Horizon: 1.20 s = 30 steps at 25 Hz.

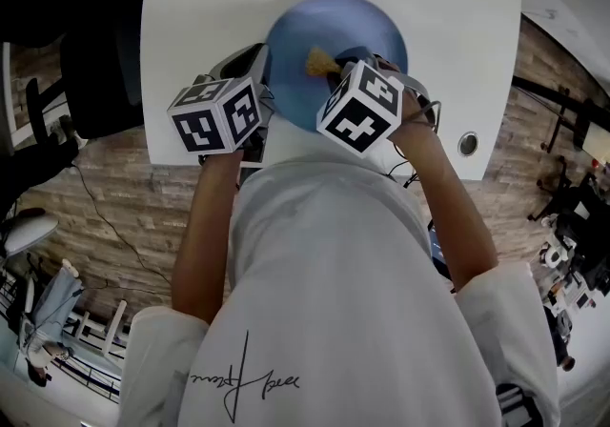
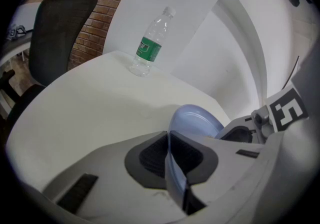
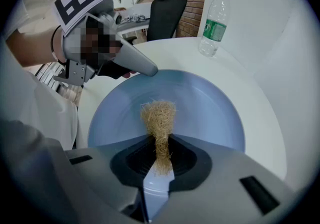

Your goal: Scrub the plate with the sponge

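Plate (image 1: 334, 30): blue, round, on the white tabletop (image 1: 448, 34). It is the reference for every position below. Its near-left rim is gripped.

Left tongs (image 1: 259, 71): clenched on the plate's rim. In the left gripper view the thin blue edge (image 2: 197, 120) runs straight between the two dark pads of the left tongs (image 2: 170, 160), which press it from either side. In the right gripper view these tongs (image 3: 142, 68) reach the plate from its far-left edge.

Right tongs (image 1: 334, 68): clenched on the sponge and held over the plate's near half. In the right gripper view the jaws (image 3: 160, 155) pinch the lower end of the tuft.

Sponge (image 1: 319, 61): a tan, fibrous scrubber. Its free end (image 3: 159, 115) sticks out beyond the jaw tips and lies over the plate's inner face (image 3: 200, 113), near the centre. Whether the fibres touch the surface cannot be told.

Marker cubes: one on each tool, the left (image 1: 217, 115) just outside the plate's near-left rim, the right (image 1: 360, 109) over its near rim.

Bottle (image 3: 214, 23): clear plastic, green label, upright, well beyond the plate's far side on the same tabletop (image 3: 265, 118). It also shows in the left gripper view (image 2: 151, 43).

Chair (image 2: 60, 33): dark, past the tabletop's (image 2: 75, 113) edge, farther from the plate than the bottle.
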Each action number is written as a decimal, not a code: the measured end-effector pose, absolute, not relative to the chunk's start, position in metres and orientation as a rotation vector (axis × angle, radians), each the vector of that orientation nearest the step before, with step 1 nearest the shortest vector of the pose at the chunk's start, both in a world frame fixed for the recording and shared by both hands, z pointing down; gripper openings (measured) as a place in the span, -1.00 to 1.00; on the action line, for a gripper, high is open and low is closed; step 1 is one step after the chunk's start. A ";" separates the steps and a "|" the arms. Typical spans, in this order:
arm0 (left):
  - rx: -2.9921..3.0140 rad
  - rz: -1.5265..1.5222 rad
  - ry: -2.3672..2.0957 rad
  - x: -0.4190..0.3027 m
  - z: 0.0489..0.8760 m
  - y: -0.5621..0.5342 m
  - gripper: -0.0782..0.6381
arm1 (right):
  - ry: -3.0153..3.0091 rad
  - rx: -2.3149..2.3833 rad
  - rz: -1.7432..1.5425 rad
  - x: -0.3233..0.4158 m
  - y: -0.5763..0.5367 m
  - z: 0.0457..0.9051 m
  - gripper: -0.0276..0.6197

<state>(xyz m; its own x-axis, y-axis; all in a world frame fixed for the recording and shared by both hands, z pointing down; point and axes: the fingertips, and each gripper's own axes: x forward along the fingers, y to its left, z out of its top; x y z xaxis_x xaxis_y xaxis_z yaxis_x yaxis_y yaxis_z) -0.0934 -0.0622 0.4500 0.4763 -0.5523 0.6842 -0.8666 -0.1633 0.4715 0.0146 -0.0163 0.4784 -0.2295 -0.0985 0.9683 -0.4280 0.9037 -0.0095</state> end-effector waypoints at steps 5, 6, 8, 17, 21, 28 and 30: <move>1.844 0.446 -1.197 -0.094 0.449 -0.062 -0.70 | -1.803 0.383 0.333 0.007 -0.004 0.477 -0.78; 1.844 0.445 -1.198 -0.094 0.449 -0.062 -0.70 | -1.805 0.379 0.335 0.006 -0.002 0.477 -0.78; 1.848 0.444 -1.197 -0.093 0.448 -0.062 -0.70 | -1.806 0.371 0.339 0.005 0.002 0.477 -0.78; 1.853 0.460 -1.196 -0.095 0.448 -0.060 -0.70 | -1.925 0.394 0.517 -0.013 0.017 0.468 -0.78; 1.844 0.452 -1.205 -0.099 0.447 -0.055 -0.70 | -1.931 0.413 0.507 -0.011 0.014 0.466 -0.78; 1.839 0.431 -1.263 -0.111 0.435 -0.049 -0.70 | -1.964 0.439 0.505 -0.007 0.007 0.456 -0.78; 1.840 0.424 -1.282 -0.117 0.431 -0.049 -0.70 | -1.967 0.452 0.499 -0.004 0.004 0.454 -0.78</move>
